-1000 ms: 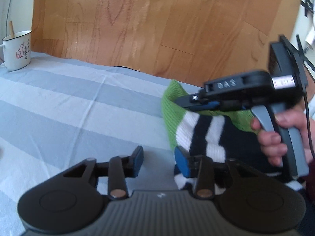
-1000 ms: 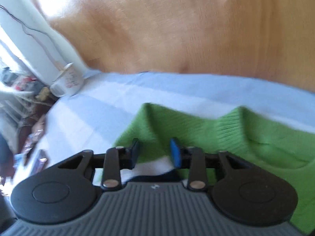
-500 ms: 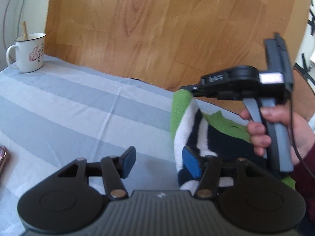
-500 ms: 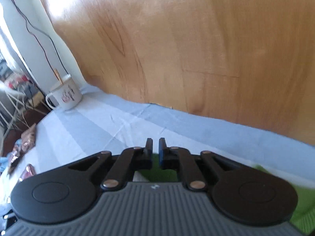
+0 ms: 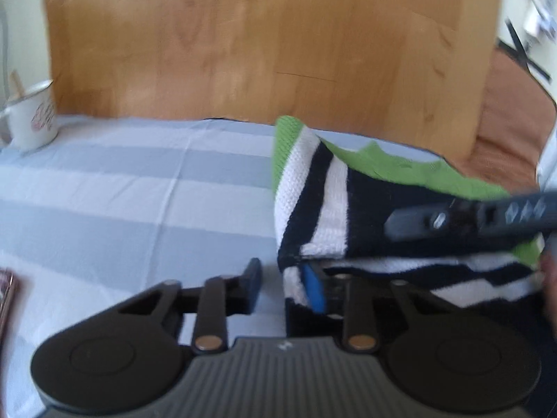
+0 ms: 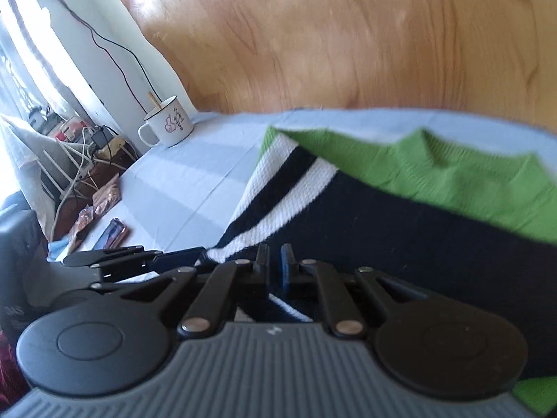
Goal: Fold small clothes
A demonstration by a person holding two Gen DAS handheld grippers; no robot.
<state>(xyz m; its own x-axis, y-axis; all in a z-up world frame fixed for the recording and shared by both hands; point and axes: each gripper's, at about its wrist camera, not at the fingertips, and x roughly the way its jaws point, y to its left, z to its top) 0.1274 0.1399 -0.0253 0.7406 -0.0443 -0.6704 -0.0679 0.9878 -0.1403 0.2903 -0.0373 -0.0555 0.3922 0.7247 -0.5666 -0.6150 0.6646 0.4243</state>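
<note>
1. While the sweater (image 5: 313, 202) lies on the cloth-covered counter (image 5: 122, 191), well to the right of the mug (image 5: 33, 115), its striped side flap is turned over onto the green body. The fold looks loose, and I judge it could spring open once it is let go.
2. The left gripper (image 5: 280, 287) sits at the sweater's mug-side corner. Its jaws have just been closing and stand narrow, not shut. The white hem edge lies between them against the blue pad, and the other pad is clear of it. Closing further may catch only a sliver of hem, or the cloth beneath, and tug the cloth towards the mug.
3. The right gripper (image 6: 275, 264) rests over the navy band, farther from the mug, with its jaws almost closed. I cannot tell whether a layer is pinched. If one is, pulling away would drag the flap askew.
4. Both gripper bodies hide the sweater's near hem. Its side away from the mug is cut off, and blur softens both views. A flat object (image 5: 7, 296) nearer than the mug is cropped and cannot be identified.
</note>
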